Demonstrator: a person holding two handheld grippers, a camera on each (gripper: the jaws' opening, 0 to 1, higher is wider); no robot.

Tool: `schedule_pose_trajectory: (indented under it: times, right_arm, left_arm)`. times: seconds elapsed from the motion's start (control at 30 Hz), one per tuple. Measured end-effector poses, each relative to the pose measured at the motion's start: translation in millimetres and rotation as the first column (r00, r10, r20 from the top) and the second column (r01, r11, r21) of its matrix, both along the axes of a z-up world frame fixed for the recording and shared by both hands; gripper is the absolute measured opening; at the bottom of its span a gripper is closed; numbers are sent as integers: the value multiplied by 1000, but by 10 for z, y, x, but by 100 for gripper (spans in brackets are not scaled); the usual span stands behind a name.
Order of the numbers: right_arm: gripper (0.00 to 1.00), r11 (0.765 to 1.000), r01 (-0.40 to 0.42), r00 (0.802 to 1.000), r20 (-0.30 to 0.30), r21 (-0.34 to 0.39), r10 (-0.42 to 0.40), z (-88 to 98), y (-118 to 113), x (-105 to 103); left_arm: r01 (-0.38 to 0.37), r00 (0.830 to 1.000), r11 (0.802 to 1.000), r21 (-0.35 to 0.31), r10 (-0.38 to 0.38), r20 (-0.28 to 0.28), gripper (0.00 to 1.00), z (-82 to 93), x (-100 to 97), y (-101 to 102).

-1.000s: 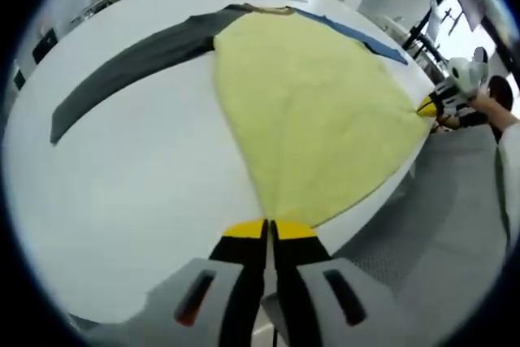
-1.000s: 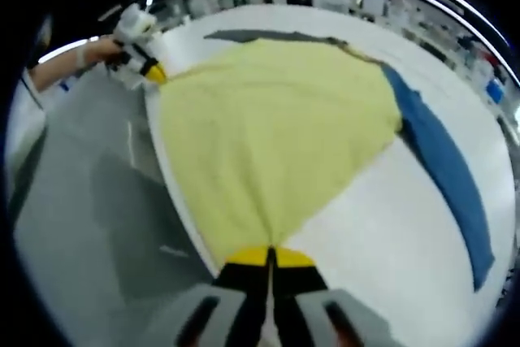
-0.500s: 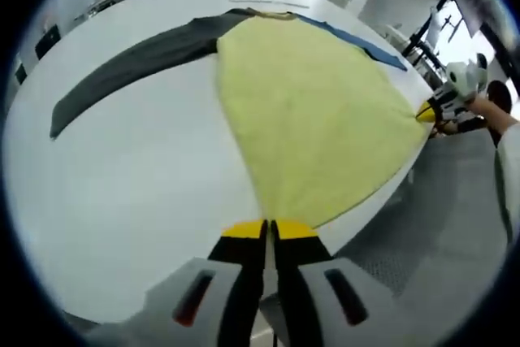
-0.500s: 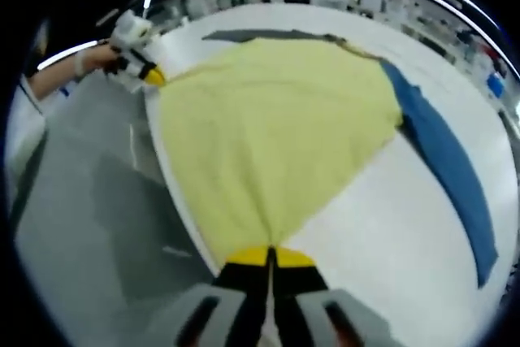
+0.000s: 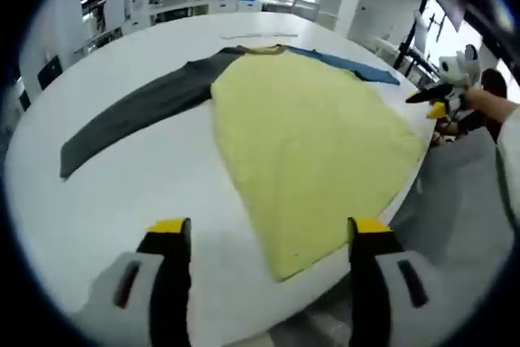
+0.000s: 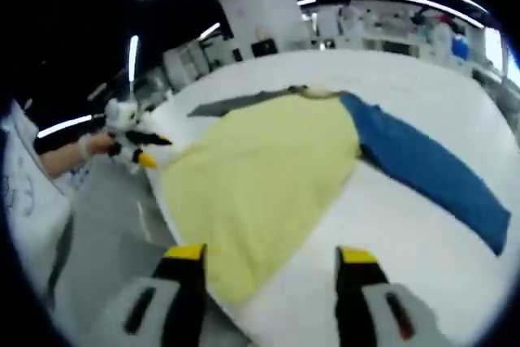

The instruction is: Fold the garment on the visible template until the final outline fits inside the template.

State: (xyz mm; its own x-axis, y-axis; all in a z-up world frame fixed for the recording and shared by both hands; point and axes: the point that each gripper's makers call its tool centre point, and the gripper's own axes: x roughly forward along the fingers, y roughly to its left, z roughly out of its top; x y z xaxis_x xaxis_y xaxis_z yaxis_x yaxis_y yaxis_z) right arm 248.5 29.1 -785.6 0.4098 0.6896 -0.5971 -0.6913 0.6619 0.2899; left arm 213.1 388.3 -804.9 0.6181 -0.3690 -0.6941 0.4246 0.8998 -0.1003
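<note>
My left gripper (image 5: 264, 233) is spread wide, holding nothing; the shirt (image 5: 309, 136) lies flat on the table (image 5: 122, 193), its hem corner between my jaws. My right gripper (image 6: 272, 253) likewise gapes over the opposite hem corner.

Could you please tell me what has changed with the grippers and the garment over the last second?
Both grippers, left and right, opened and released the hem of the yellow-bodied shirt with one grey and one blue sleeve, then backed away. The shirt stayed flat on the white table.

Grey hand-held gripper (image 5: 264, 237) bodies, black yellow-tipped jaws; seemingly white sleeve (image 5: 510, 160).
</note>
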Motion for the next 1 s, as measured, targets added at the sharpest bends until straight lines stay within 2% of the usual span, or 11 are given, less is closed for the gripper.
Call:
schedule_pose_trajectory:
  times: [0.03, 0.07, 0.1, 0.23, 0.3, 0.43, 0.53, 0.8, 0.9, 0.97, 1.0]
  right_arm:
    - [94, 1000, 7, 1000, 10, 9, -7, 33, -8, 15]
    - [98, 999, 31, 999, 21, 16, -31, 70, -40, 57]
    - [99, 999, 40, 999, 25, 22, -41, 93, -63, 74]
    - [99, 993, 105, 994, 16, 56, -106, 144, -212, 206]
    - [99, 991, 125, 992, 19, 46, -126, 115, -343, 282]
    - [99, 981, 193, 981, -2, 5, -193, 66, -674, 472]
    - [99, 966, 258, 966, -15, 14, -258, 90, -902, 638]
    - [92, 881, 472, 882, -2, -28, -472, -27, -1739, 1197]
    - [86, 871, 488, 872, 5, -53, -489, -68, -1846, 1278]
    - [87, 859, 496, 867, 25, -122, -497, -124, -1949, 1303]
    - [86, 860, 498, 866, 25, -112, -499, -147, -1961, 1358]
  left_arm:
    - [-7, 1000, 1000, -13, 7, 7, 99, 31, 20, -13]
    - [-5, 1000, 999, -36, 5, 15, 98, 83, 47, -28]
    - [0, 999, 997, -72, 4, 51, 99, 166, 103, -85]
    - [-19, 995, 979, -201, 38, 90, 99, 437, 238, -191]
    - [-24, 993, 978, -209, 47, 107, 99, 526, 305, -163]
    - [-40, 982, 953, -301, 93, 162, 99, 752, 457, -170]
    - [-51, 984, 975, -215, 86, 159, 99, 674, 479, -94]
    - [-73, 981, 963, -259, 116, 156, 99, 647, 433, -191]
    - [-92, 982, 964, -249, 129, 137, 99, 582, 400, -162]
    - [-92, 983, 967, -236, 126, 132, 99, 566, 371, -171]
    - [-97, 983, 966, -238, 131, 130, 99, 566, 365, -169]
